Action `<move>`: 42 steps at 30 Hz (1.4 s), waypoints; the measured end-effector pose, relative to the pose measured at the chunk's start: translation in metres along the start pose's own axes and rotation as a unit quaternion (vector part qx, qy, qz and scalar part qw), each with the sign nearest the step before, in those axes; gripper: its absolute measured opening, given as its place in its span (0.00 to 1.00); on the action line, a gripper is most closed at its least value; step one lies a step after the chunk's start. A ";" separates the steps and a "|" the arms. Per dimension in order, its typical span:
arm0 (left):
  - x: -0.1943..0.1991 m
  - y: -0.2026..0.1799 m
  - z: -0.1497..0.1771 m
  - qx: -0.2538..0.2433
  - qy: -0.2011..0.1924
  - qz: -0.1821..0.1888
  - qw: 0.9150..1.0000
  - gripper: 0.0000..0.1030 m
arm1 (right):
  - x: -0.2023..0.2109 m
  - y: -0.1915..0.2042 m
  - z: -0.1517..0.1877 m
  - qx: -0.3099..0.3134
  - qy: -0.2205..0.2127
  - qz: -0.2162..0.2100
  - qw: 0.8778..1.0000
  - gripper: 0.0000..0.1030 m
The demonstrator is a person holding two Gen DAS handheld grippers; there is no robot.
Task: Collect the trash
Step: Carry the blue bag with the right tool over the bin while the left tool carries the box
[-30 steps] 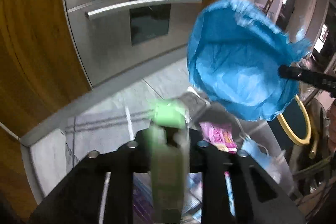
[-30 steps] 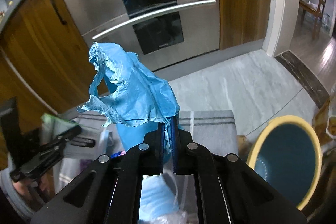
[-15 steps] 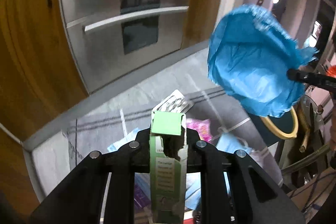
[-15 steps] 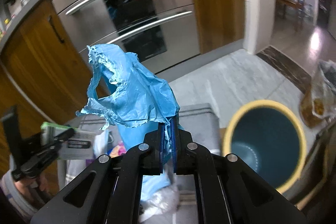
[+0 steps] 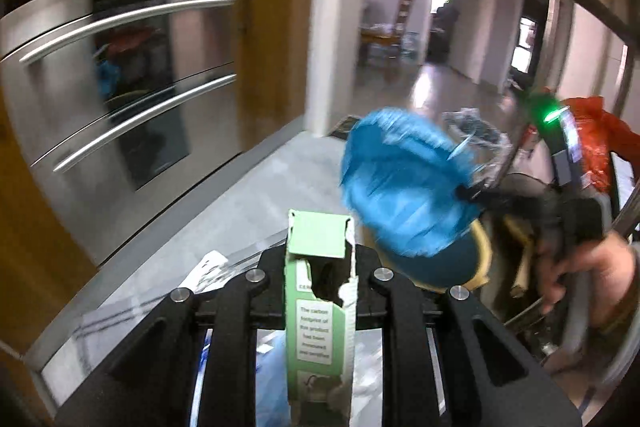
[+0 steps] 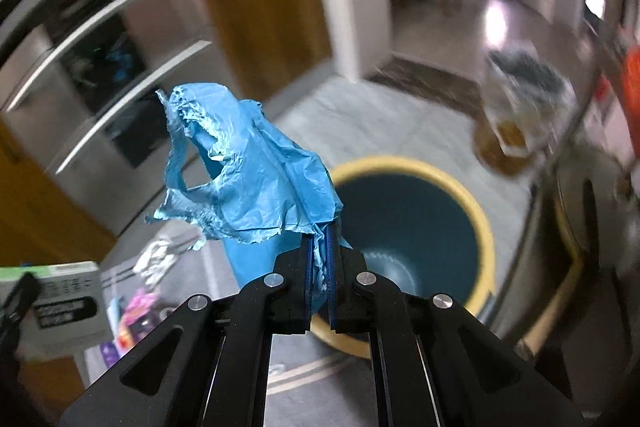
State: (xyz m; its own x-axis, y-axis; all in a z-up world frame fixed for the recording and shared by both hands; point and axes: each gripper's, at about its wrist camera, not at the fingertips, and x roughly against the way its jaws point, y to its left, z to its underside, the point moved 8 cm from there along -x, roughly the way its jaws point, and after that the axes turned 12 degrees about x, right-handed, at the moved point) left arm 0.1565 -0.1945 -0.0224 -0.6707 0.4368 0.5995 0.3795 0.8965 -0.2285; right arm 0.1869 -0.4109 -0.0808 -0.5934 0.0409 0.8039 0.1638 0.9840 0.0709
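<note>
Much of the room is blurry, and the floor litter at 8 o'clock in your right view is too smeared to name. Your right gripper pinches a crumpled blue wrapper, torn along its edges, right at the near rim of the round bin, which is dark inside with a yellow rim. The wrapper hides part of the bin. Your left gripper squeezes a green carton with a ripped top; its bottom end is cut off at 6 o'clock
</note>
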 end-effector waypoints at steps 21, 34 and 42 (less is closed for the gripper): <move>-0.163 -0.088 0.026 -0.002 0.137 0.065 0.989 0.18 | -0.062 -0.096 0.078 -0.186 0.144 0.092 0.968 0.07; -0.199 -0.106 0.061 -0.046 0.173 0.040 0.983 0.19 | -0.077 -0.098 0.090 -0.198 0.174 0.085 0.961 0.07; -0.194 -0.093 0.064 -0.041 0.175 0.029 0.983 0.27 | -0.086 -0.095 0.090 -0.195 0.177 0.060 0.963 0.08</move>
State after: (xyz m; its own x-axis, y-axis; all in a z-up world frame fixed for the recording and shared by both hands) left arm 0.2109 -0.3577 -0.1667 -0.3923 0.4214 0.8176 0.4694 0.8561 -0.2161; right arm 0.1514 -0.4927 -0.2098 -0.2582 0.0202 0.9659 0.5383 0.8332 0.1264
